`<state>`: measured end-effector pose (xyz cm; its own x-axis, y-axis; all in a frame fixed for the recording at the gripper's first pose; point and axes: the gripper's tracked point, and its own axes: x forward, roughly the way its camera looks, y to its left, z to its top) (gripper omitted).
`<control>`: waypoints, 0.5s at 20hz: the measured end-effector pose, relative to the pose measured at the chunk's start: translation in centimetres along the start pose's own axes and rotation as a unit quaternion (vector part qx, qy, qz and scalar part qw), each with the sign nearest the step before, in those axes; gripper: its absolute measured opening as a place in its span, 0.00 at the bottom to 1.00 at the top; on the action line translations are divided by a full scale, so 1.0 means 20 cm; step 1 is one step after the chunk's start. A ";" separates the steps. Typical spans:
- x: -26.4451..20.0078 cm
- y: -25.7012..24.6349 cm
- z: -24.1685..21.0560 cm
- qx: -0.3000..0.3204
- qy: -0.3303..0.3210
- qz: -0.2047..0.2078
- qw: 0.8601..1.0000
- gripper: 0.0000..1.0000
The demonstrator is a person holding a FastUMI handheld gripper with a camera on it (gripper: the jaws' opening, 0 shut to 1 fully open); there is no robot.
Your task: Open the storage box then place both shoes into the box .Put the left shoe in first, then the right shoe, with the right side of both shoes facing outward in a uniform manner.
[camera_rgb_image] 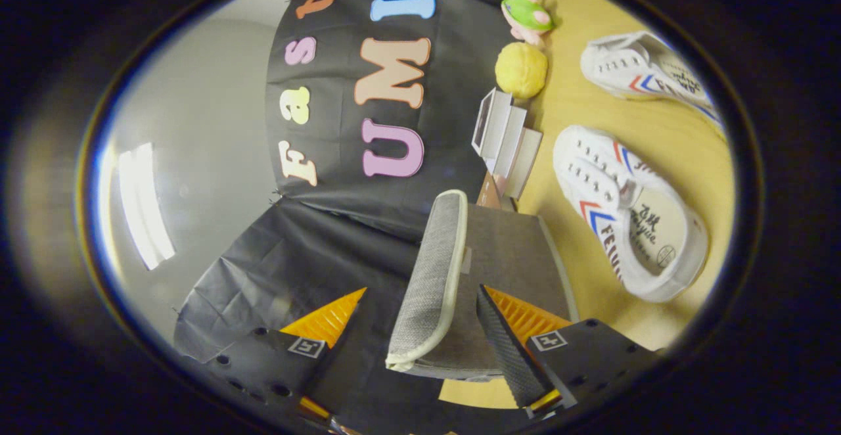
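Straddling the raised lid [430,277] of the storage box [512,257], the gripper [420,320] has its fingers apart: one finger sits clear on the cloth-wall side, the other lies against or just over the lid's inner face. No clamping pressure from both sides is evident, so the lid is bracketed rather than pinched. The view is rolled onto its side, which suggests the tool is turned to meet the lid's edge.

The lid stands swung up from the box, its pale piped rim facing the fingers; the dark inner panel and the box mouth lie beyond it. Judged stage: opening the box, nearly done, shoes not yet handled.

Both white shoes rest on the tan table [657,133], soles down and roughly parallel to each other. The near shoe [624,215] lies just beside the box; the far shoe [647,70] is well apart from it. Which is left or right cannot be told with certainty.

A white cardboard insert [506,136] leans just beyond the box. A yellow ball [521,69] and a green toy [525,16] sit further off against the wall. Bare table separates box and near shoe, leaving approach room.
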<state>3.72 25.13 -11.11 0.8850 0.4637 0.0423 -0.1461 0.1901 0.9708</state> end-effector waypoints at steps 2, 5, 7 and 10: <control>0.01 0.03 -0.02 0.026 0.009 0.018 0.999 0.97; 0.03 0.03 0.02 0.049 -0.002 0.018 0.999 0.86; 0.03 0.04 -0.01 0.054 0.010 0.022 0.998 0.67; 0.02 0.02 0.02 0.061 0.014 0.014 0.998 0.38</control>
<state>4.23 25.16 -10.65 0.8687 0.4911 0.0643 -0.1137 0.0713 0.9910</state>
